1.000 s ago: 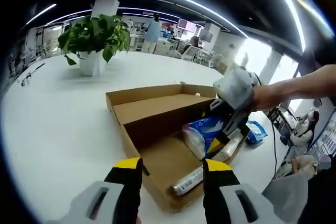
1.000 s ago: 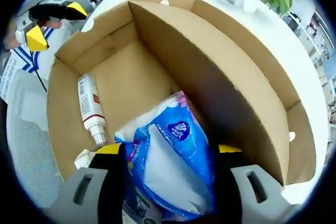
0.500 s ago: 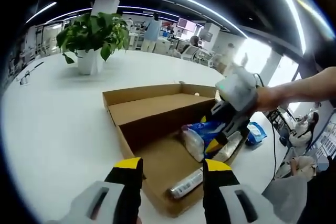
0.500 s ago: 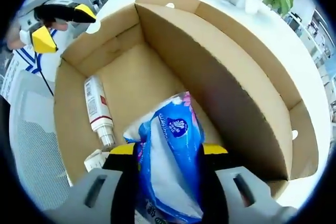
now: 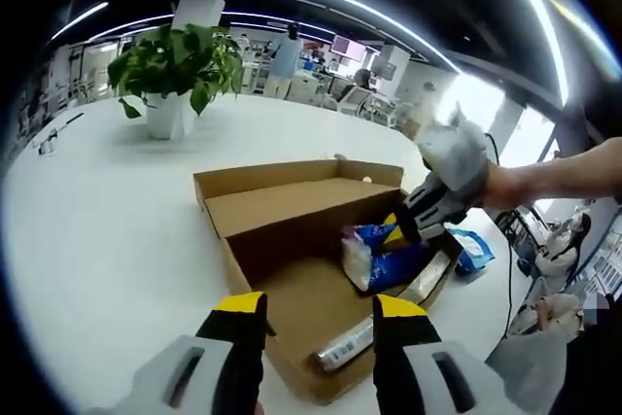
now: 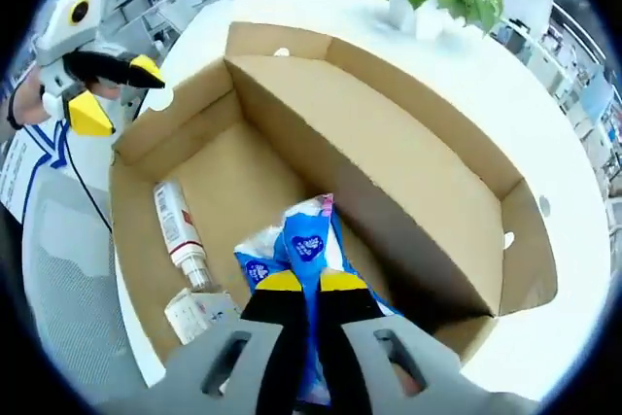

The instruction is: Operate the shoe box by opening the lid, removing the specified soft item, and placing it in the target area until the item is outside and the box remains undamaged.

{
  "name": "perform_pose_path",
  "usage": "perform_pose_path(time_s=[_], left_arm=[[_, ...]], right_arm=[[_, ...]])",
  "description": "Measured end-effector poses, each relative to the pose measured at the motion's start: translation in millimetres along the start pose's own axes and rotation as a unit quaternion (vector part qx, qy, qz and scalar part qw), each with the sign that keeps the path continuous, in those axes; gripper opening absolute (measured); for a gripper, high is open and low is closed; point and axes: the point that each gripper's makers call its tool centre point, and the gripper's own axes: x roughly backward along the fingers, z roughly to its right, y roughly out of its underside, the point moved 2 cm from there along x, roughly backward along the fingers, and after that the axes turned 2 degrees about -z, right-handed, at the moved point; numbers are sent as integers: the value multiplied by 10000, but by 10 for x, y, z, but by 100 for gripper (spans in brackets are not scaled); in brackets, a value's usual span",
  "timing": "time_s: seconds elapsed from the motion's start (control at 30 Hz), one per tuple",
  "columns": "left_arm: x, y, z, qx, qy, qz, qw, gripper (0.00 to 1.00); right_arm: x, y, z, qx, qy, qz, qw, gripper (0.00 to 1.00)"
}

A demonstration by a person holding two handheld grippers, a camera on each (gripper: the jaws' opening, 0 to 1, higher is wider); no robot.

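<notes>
Inside the open cardboard box (image 6: 408, 191), right gripper (image 6: 311, 284) is clamped on the blue tissue pack (image 6: 303, 240). Left gripper (image 5: 319, 306) hovers at the near edge, jaws apart, holding nothing. White bottle (image 6: 180, 230) lies on the box floor.

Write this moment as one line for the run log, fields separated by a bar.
shoe box: lid open | right gripper: shut on blue tissue pack inside box | left gripper: open, empty | bottle: lying in box

Shoe box (image 6: 175, 269) open on top, bottle (image 6: 181, 237) along one wall, floor beside it bare
</notes>
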Motion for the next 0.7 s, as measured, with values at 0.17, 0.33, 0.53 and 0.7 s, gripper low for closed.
perform_pose_path(time_s=[0.17, 0.33, 0.53, 0.7], left_arm=[[10, -4, 31, 5, 27, 22, 10000, 44], [33, 3, 14, 18, 17, 28, 10000, 43], [63, -13, 7, 14, 7, 66, 10000, 43], [63, -43, 45, -74, 52, 85, 9999, 44]], right_arm=[[39, -15, -76, 69, 76, 5, 9999, 0], [82, -41, -88, 125, 136, 80, 9998, 0], [226, -111, -80, 122, 203, 251, 9994, 0], [302, -122, -93, 78, 237, 360, 9990, 0]])
